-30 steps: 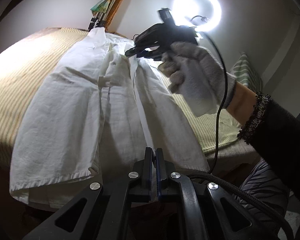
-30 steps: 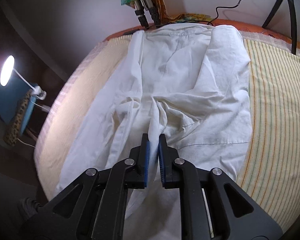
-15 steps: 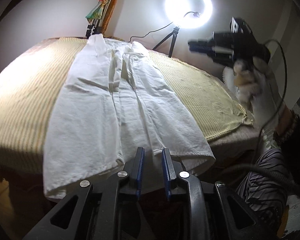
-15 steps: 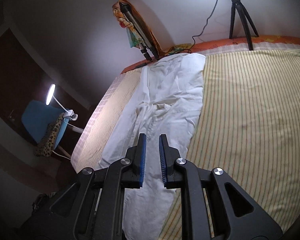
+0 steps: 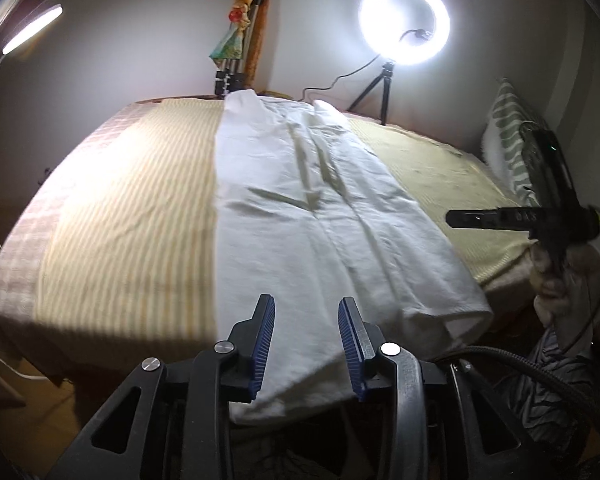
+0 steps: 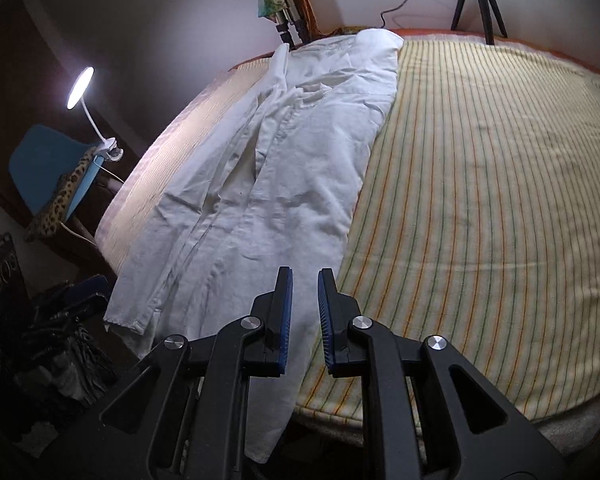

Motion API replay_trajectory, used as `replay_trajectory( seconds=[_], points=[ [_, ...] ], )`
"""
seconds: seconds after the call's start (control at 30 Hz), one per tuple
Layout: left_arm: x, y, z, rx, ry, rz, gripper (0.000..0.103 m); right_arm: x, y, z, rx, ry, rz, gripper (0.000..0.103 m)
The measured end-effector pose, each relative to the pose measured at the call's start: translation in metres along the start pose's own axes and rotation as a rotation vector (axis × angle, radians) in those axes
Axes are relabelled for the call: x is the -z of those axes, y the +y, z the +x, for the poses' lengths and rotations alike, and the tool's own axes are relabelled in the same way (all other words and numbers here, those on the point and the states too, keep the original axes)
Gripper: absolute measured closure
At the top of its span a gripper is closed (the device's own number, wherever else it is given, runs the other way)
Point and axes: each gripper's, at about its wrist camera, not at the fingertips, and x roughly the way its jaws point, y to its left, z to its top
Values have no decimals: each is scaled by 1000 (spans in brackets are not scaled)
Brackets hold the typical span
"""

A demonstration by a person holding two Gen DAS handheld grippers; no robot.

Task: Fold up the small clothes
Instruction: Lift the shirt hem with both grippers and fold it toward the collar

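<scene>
The long white cotton garment lies flat on the yellow striped bed cover, its hem overhanging the near edge. The left gripper has just been opening, empty. The right gripper stands narrowly parted, empty.

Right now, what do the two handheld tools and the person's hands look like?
Both alike: the left tool and right tool have black angular fingers with cut-out windows, silver pivot screws and ribbed blue pads. Seen from the left wrist, the right hand wears a light fuzzy glove; a black cable trails from that tool.
</scene>
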Motion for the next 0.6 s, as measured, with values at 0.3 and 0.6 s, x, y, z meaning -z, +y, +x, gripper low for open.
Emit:
replay_trajectory(
  seconds=[0.3,0.6],
  points=[
    [-20,21,37,-12,33,6,69,0,9,35,29,42,0,89],
    [4,25,22,36,91,33,61,53,6,-21,-17,95,43,83]
  ],
)
